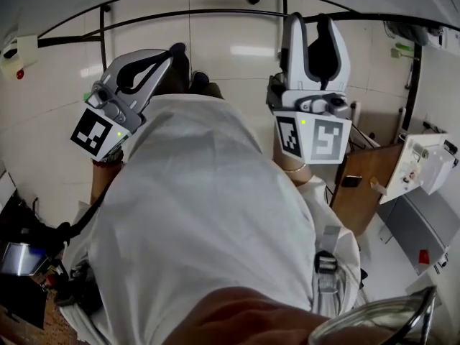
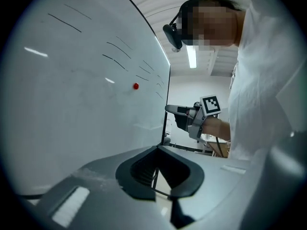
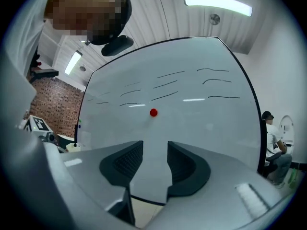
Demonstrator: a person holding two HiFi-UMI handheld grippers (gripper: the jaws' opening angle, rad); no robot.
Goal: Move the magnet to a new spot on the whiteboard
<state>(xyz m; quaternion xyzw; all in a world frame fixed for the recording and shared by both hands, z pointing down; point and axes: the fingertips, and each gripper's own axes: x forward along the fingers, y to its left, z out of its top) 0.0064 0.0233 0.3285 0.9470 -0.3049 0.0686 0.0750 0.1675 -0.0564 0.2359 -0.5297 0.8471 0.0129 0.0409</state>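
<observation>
"Looking left first: the left claw (image 2: 156,148) has its pads pressed together, nothing pinched, and the whiteboard (image 2: 72,109) fills the left of its view."

"And the magnet (image 3: 153,112)?"

"It's the small red dot stuck to the board, middle of the right gripper view, just under the pen strokes (image 3: 165,85). Nothing's touching it."

"Right claw (image 3: 155,144)?"

"Spread, empty and aimed at the board. The magnet shows just above the gap in frame, well apart from the pads."

"So where could this go sour?"

"That magnet looks small, round and slick. Come in off-centre and I reckon one pad nudges it sideways instead of pinching it. Catch only its edge and it may pop out and drop to the floor (image 1: 215,34). Sliding it rather than lifting it could smear those strokes."

"Any boxes or trays in play?"

"None that I can see holding anything. There's a shiny rim (image 1: 388,313) at the lower right of the head view, but I can't tell what's in it."
</observation>
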